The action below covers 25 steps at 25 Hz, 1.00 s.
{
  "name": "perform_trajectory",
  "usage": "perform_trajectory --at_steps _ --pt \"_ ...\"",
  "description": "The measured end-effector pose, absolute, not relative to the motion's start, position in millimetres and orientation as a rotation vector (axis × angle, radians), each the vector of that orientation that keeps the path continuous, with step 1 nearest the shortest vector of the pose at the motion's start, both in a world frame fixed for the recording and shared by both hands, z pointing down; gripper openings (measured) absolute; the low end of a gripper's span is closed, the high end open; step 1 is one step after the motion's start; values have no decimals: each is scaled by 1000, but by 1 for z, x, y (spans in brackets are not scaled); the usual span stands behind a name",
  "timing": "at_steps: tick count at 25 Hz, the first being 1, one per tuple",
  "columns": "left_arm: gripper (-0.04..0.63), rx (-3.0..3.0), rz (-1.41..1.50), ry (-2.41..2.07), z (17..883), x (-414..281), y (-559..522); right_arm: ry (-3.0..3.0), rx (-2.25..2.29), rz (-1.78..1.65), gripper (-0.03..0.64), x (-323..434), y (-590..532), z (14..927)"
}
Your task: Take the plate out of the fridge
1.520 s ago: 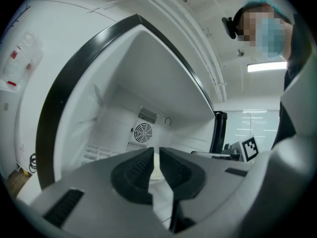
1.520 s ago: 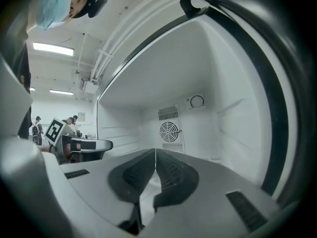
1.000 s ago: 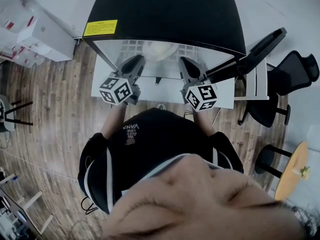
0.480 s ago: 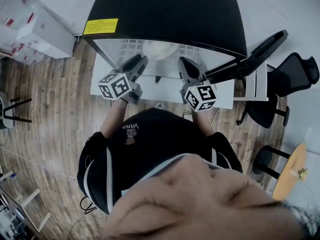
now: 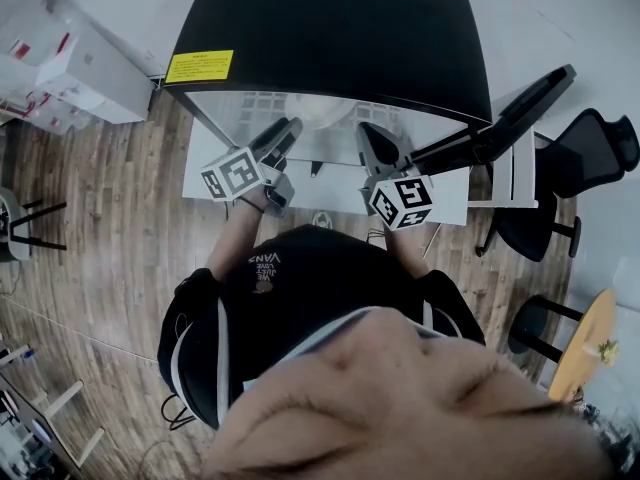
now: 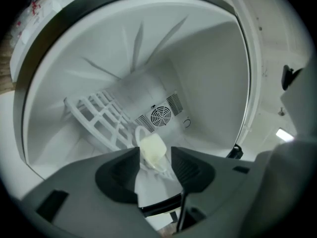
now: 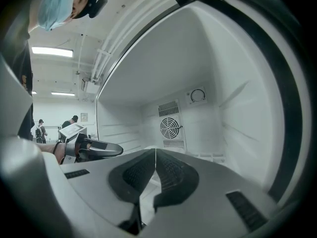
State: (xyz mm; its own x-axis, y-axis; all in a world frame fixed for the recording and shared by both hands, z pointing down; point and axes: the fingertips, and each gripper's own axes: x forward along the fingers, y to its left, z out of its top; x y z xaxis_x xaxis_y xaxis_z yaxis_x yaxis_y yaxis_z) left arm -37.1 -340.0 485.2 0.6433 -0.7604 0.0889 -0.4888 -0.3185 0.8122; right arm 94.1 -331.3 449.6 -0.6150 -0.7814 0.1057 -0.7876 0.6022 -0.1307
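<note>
The black fridge (image 5: 330,28) stands open, and I look into its white inside. A pale round plate (image 5: 325,111) lies on the shelf between the two grippers' tips. In the left gripper view a cream-coloured thing (image 6: 152,150), likely that plate, shows in the gap of my left gripper (image 6: 154,158). Its jaws have just been opening and now stand apart, the pads not pressing on it. My right gripper (image 7: 155,157) points into the fridge, shut with nothing between its jaws. In the head view the left gripper (image 5: 286,131) and the right gripper (image 5: 369,134) reach in side by side.
A white wire shelf (image 6: 99,118) and a round fan grille (image 7: 171,128) are at the fridge's back. The open fridge door (image 5: 500,118) swings out on the right, with an office chair (image 5: 590,143) behind it. White boxes (image 5: 70,58) stand to the left.
My left gripper has rolled about its own line, its marker cube turning, and its jaws have spread apart. The right gripper has stayed where it was.
</note>
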Motion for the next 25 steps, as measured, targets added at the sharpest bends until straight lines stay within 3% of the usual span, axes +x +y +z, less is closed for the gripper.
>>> perform_trajectory --at_steps 25 --pt "183 1793 -432 -905 493 -26 -342 -2806 1362 244 12 94 -341 441"
